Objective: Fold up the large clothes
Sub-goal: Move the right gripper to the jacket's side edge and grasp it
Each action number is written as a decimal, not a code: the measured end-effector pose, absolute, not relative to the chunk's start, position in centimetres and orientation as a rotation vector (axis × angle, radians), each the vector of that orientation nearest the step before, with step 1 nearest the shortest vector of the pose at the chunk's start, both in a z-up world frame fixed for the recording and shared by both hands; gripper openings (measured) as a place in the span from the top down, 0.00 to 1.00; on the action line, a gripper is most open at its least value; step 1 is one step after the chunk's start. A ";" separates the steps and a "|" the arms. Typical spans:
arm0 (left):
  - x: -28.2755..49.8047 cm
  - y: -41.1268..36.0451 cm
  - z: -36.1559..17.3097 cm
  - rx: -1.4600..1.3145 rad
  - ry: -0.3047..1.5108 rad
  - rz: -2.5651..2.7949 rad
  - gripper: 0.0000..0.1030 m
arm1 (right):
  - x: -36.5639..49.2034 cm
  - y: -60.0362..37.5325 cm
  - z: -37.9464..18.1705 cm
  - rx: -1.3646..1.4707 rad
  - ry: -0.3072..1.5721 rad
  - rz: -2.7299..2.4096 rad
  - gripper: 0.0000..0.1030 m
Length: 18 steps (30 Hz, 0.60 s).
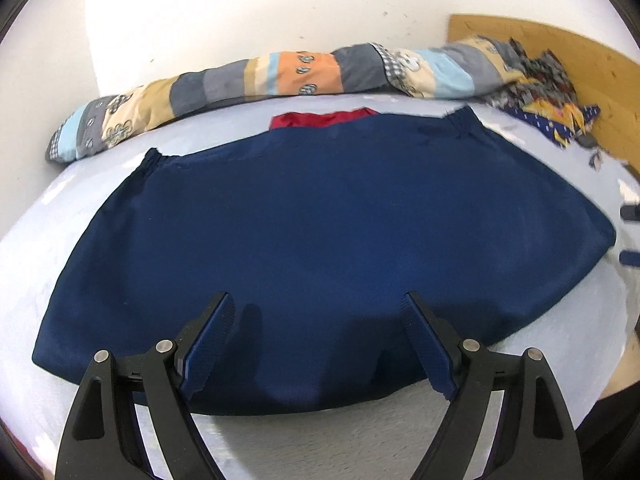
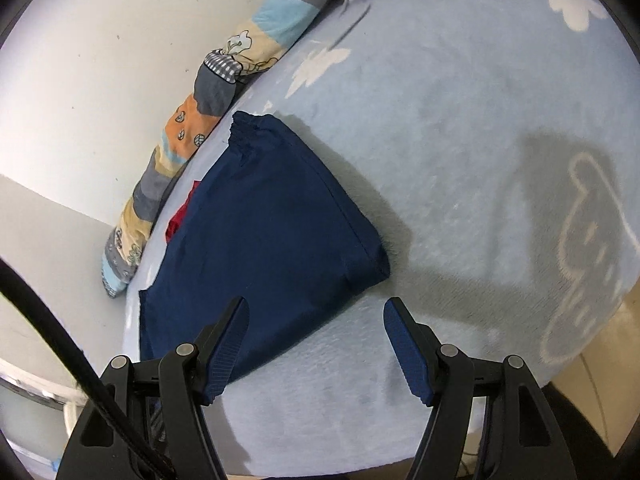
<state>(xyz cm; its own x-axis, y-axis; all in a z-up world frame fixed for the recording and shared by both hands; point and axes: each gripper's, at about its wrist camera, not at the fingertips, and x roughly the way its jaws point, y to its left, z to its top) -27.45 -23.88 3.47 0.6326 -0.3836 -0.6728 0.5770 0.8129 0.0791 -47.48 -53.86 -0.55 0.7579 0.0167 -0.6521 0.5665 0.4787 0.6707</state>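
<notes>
Writing: we find no brand, label or legible text in either view; the pale blue bed cover [image 2: 460, 152] carries only white cloud shapes and an outlined cartoon figure.
Navy garment: we see the folded navy garment [image 1: 320, 240] lying flat on the bed cover, its elastic waistband towards the wall, with a red cloth [image 1: 322, 119] peeking out from behind its far edge.
Left gripper: our left gripper [image 1: 320, 308] angles downward over the near hem of the garment; its jaws stand wide apart with nothing between the pads, and we cannot tell whether the tips touch the fabric.
Right gripper: our right gripper [image 2: 316, 312] also tilts downward, just beside the garment's near corner; jaws spread wide and empty, the left finger over the navy edge, the right finger over bare cover.
Left view only: we get the garment's full width, a wooden headboard [image 1: 560, 56], and the other gripper's blue fingertips at the right edge.
Right view only: we get the cartoon print, a broad shadow on the cover, and a black cable [image 2: 60, 340] crossing the lower left.
Both views: a patchwork bolster [image 1: 240, 80] lies along the white wall beyond the garment.
</notes>
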 end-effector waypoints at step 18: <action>-28.1 -24.4 3.8 0.308 0.628 -0.534 0.18 | -45.1 -54.0 -2.5 1.085 0.646 -0.356 0.28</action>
